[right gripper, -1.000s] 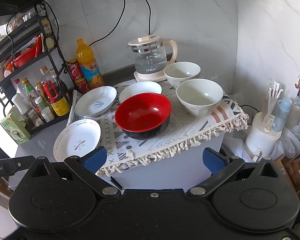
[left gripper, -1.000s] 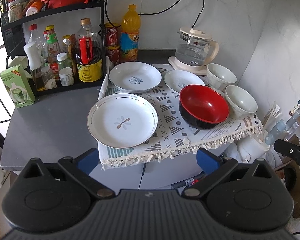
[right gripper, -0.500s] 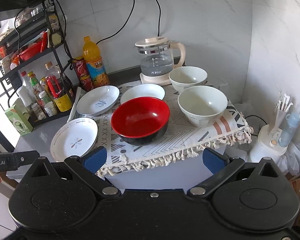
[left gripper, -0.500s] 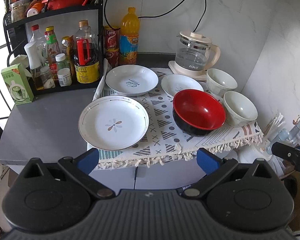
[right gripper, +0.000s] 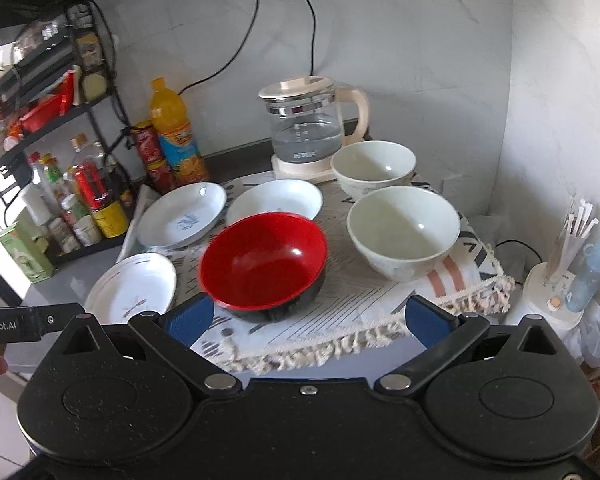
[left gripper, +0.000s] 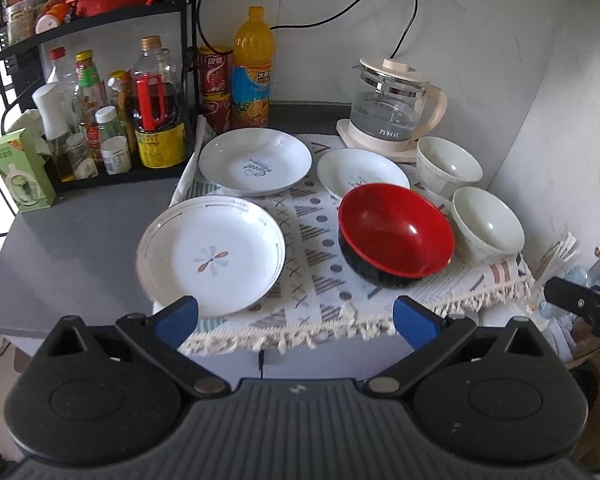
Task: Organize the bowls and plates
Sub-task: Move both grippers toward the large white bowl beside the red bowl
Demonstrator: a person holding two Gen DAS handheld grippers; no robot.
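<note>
On a patterned cloth [left gripper: 316,264] lie three white plates: a flower plate [left gripper: 211,255] at front left, a blue-print plate [left gripper: 255,161] behind it, a smaller plate [left gripper: 362,171] to its right. A red bowl with a black outside [left gripper: 396,232] sits at front centre, and two pale bowls [left gripper: 487,225] [left gripper: 448,162] stand to its right. My left gripper [left gripper: 296,322] is open, just short of the cloth's front edge, its left fingertip [left gripper: 176,320] over the flower plate's near rim. My right gripper [right gripper: 308,320] is open in front of the red bowl [right gripper: 262,262], nothing between its fingers.
A glass kettle [left gripper: 392,114] stands at the back, an orange drink bottle [left gripper: 253,68] and red cans [left gripper: 216,88] beside it. A black rack of bottles [left gripper: 112,112] fills the back left, a green carton [left gripper: 20,170] before it. Grey counter [left gripper: 72,240] lies left; a white holder with straws [right gripper: 556,280] stands right.
Both grippers have come closer to the table over the last second, so the dishes look larger and nearer. Neither gripper has shut and no dish has moved.
</note>
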